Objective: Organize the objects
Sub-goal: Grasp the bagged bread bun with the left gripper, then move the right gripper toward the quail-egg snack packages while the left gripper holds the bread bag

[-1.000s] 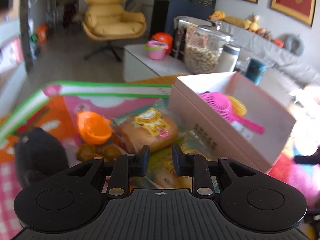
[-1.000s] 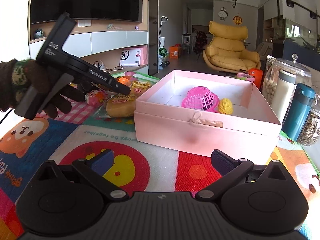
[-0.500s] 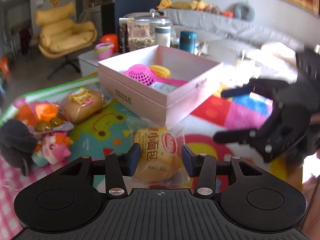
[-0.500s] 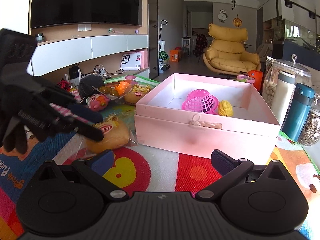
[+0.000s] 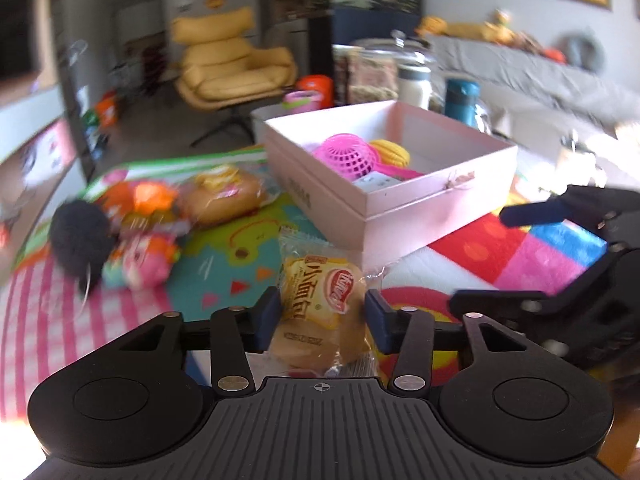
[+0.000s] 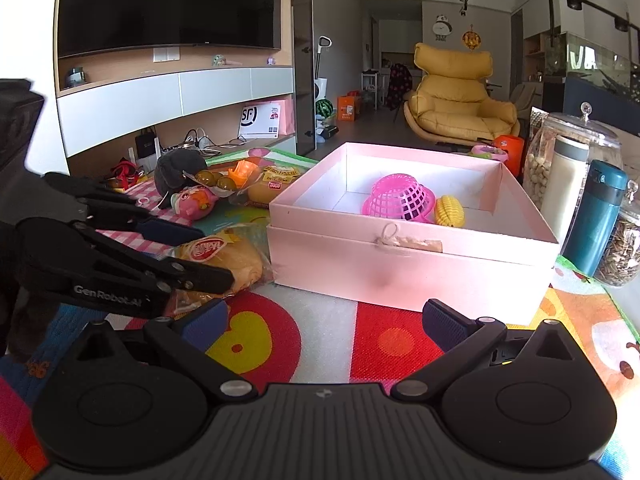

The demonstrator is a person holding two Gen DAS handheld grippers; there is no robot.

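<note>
pink box (image 6: 412, 268) open on the play mat (image 6: 384, 344), holding a pink mesh basket (image 6: 400, 200) and a yellow toy corn (image 6: 450, 211). just left of the box, a wrapped bread bun (image 5: 320, 312) between the closing left gripper (image 5: 320, 318) pads, contact unclear. behind the bun, another bun (image 6: 269, 190), plush toys. right of the box, jars, teal bottle (image 6: 598, 216). right gripper (image 6: 324, 322) spread wide, empty, before the box.

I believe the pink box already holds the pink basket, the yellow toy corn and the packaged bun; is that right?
Not quite: in the right wrist view the pink box holds the pink basket and yellow toy corn, but the packaged bun lies on the mat beside it.
</note>
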